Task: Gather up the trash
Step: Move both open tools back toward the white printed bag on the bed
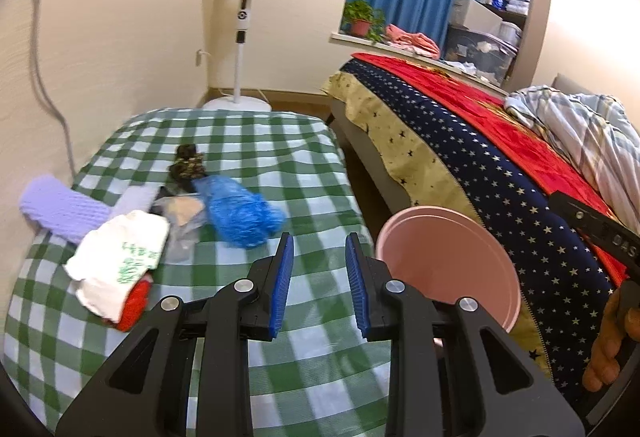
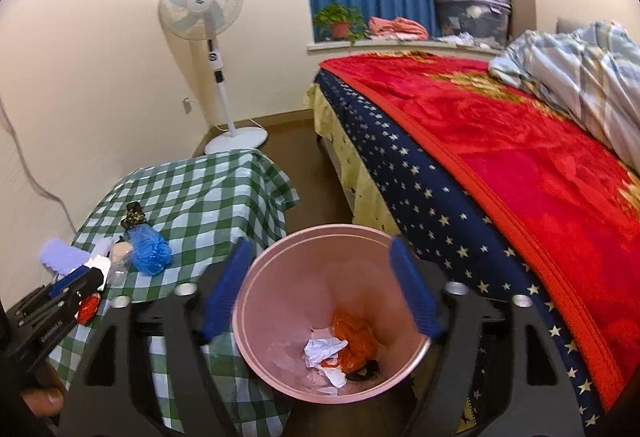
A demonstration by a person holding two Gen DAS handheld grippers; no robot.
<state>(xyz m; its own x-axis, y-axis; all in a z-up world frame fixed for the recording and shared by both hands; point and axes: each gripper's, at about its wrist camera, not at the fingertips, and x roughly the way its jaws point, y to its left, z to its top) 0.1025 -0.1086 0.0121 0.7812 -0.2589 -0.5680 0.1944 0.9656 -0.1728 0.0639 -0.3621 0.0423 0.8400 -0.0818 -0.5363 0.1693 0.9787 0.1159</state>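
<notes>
The pink bin [image 2: 332, 317] stands in the narrow floor gap between checked table [image 1: 280, 141] and bed [image 2: 500, 165], crumpled trash [image 2: 340, 349] inside. Above it the right gripper [image 2: 320, 289] gapes wide, empty. Beside it, the left gripper [image 1: 320, 277] is narrow, empty, over the table's near edge; leftover litter [image 1: 236, 213] lies beyond, partly overlapping.

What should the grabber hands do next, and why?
Probably send the left gripper, empty with its jaws apart, forward to the blue crumpled bag. Trash still lies on the checked table, and the pink bin already holds scraps below the open right gripper.
</notes>
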